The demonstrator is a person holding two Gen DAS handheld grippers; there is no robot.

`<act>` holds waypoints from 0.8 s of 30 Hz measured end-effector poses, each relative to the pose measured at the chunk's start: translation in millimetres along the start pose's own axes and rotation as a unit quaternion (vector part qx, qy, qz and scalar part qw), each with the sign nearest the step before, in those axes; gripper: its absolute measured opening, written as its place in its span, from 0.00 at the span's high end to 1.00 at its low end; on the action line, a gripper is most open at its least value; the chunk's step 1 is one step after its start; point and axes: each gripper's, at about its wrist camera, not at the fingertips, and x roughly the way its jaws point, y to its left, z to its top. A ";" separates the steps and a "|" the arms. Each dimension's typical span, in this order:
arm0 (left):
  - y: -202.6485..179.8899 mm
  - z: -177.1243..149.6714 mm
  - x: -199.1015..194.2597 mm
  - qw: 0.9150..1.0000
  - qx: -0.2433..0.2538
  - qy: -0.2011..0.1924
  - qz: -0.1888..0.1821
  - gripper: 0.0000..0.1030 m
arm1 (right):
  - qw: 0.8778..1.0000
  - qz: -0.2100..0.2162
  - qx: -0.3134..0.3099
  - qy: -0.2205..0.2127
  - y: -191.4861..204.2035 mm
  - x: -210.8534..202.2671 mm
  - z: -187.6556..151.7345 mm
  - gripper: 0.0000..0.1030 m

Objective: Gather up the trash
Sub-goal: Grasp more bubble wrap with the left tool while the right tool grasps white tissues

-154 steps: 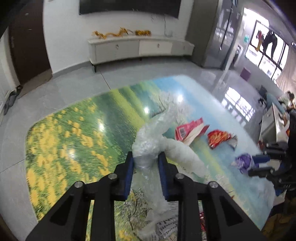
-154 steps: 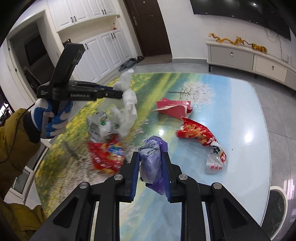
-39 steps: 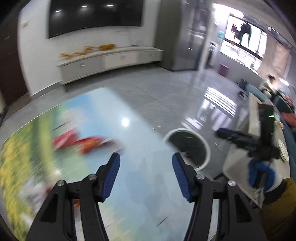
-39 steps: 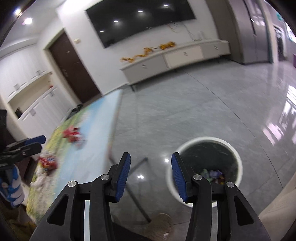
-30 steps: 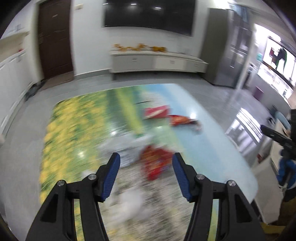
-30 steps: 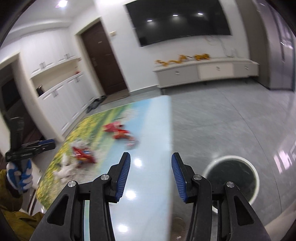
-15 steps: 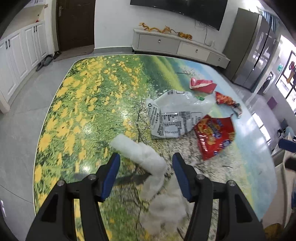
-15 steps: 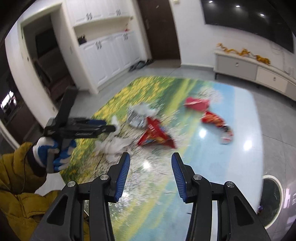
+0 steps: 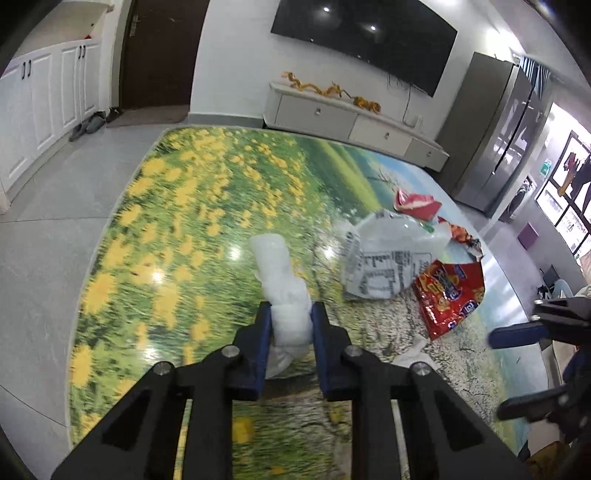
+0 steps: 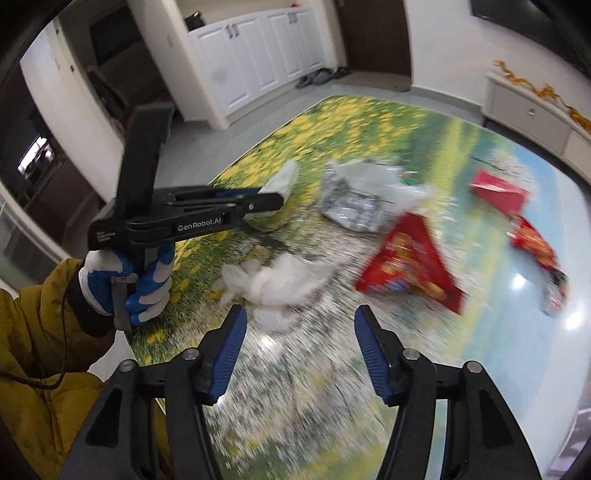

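Observation:
My left gripper [image 9: 290, 321] is shut on a white bubble-wrap roll [image 9: 280, 273], held just above the flower-print table [image 9: 184, 206]; it also shows in the right wrist view [image 10: 273, 197] with the roll [image 10: 286, 177] at its tip. My right gripper [image 10: 297, 332] is open and empty above crumpled white plastic [image 10: 277, 282]. A white printed bag [image 9: 388, 254], a red snack bag [image 9: 448, 291], a red packet [image 9: 415, 201] and an orange-red wrapper [image 10: 535, 243] lie on the table.
A white low cabinet [image 9: 332, 114] and a dark TV [image 9: 362, 29] stand on the far wall. A steel fridge [image 9: 495, 133] is at the right. White cupboards [image 10: 266, 48] and a dark door [image 9: 159, 51] are on the left. The table edge runs near me [image 10: 147, 343].
My left gripper has closed on the bubble-wrap roll and lifted it. My right gripper has swung closer, over the crumpled white plastic, still open.

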 end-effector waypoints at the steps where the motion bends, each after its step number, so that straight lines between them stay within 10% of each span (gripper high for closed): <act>1: 3.8 -0.1 -3.3 1.000 -0.003 -0.003 -0.002 0.81 | 1.000 0.005 -0.007 0.005 4.4 8.3 5.2 0.36; 9: 23.0 -2.0 -22.4 1.000 -0.014 -0.018 0.001 0.81 | 0.997 0.003 -0.064 0.041 30.1 58.1 23.0 0.26; 15: 17.6 -3.0 -33.3 1.000 -0.009 -0.025 0.000 0.81 | 0.996 -0.024 -0.067 0.045 20.7 59.5 17.0 0.81; 24: -26.9 -4.3 -62.0 0.998 0.032 -0.047 0.000 0.81 | 0.999 -0.016 -0.044 -0.028 11.6 -0.5 4.2 0.83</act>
